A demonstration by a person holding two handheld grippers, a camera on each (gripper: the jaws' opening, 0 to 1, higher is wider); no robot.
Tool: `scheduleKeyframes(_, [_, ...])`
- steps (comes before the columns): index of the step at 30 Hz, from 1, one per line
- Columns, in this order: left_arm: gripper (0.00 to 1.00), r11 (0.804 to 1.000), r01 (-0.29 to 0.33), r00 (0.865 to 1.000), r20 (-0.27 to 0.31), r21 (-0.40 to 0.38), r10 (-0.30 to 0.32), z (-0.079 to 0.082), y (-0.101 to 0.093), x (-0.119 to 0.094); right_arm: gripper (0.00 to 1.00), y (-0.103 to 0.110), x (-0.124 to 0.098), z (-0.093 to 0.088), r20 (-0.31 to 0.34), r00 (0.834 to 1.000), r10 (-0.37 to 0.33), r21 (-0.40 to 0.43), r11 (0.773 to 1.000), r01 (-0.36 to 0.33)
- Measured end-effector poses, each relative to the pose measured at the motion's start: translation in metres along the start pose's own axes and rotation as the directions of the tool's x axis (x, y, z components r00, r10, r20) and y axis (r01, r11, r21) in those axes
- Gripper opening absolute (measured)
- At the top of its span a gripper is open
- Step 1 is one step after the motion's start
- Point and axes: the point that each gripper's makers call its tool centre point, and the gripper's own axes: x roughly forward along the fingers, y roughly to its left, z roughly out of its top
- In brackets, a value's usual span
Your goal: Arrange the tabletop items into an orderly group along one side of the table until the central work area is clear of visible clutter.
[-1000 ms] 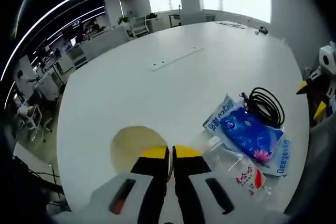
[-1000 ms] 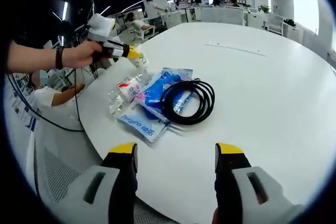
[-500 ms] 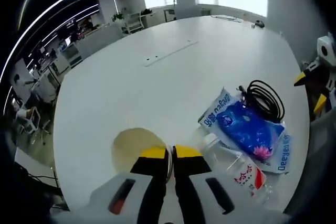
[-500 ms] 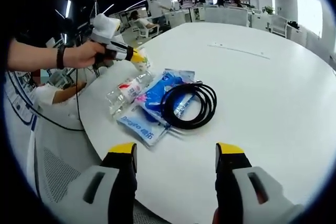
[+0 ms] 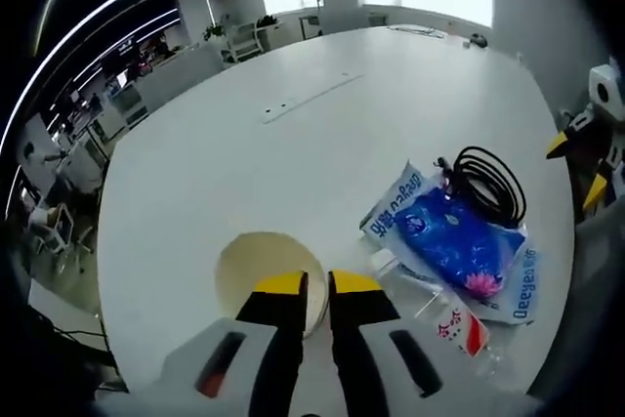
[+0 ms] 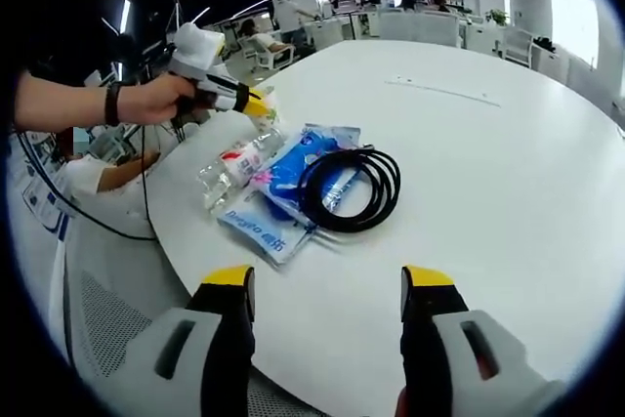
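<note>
Bottle [image 5: 439, 312] lies flat, cap toward cup [image 5: 266, 274], beside blue pack [image 5: 451, 246].

The left gripper [image 5: 314, 285] has its yellow-tipped jaws nearly together around the rim of a paper cup [image 5: 262, 271] on the white table [image 5: 293, 153]. Just right lie a plastic bottle [image 5: 435, 308], a blue packet [image 5: 451, 246] and a coiled black cable [image 5: 488, 183].

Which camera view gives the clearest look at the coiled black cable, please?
The right gripper view: the coiled black cable lies near centre, its loops resting partly on the blue plastic packet. The left gripper view shows it smaller, towards the edge.
</note>
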Motion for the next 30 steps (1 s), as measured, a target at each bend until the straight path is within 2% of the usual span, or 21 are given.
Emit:
scheduleKeyframes(8, [0.12, 1.0, 0.006, 1.0, 0.027, -0.029, -0.005, 0.002, -0.003, -0.012, 0.6, 0.002, 0.0, 0.001, 0.004, 1.0, 0.005, -0.004, 1.0, -0.005])
scheduleKeyframes(18, [0.14, 0.99, -0.004, 0.996, 0.091, -0.142, 0.017, 0.004, 0.002, -0.039, 0.6, 0.004, -0.002, 0.006, 0.018, 1.0, 0.005, -0.015, 1.0, -0.005])
scheduleKeyframes(30, [0.18, 0.978, -0.023, 0.992, 0.115, -0.208, 0.048, -0.011, -0.001, -0.074, 0.6, 0.013, -0.002, 0.0, 0.009, 1.0, 0.018, -0.028, 0.999, -0.018])
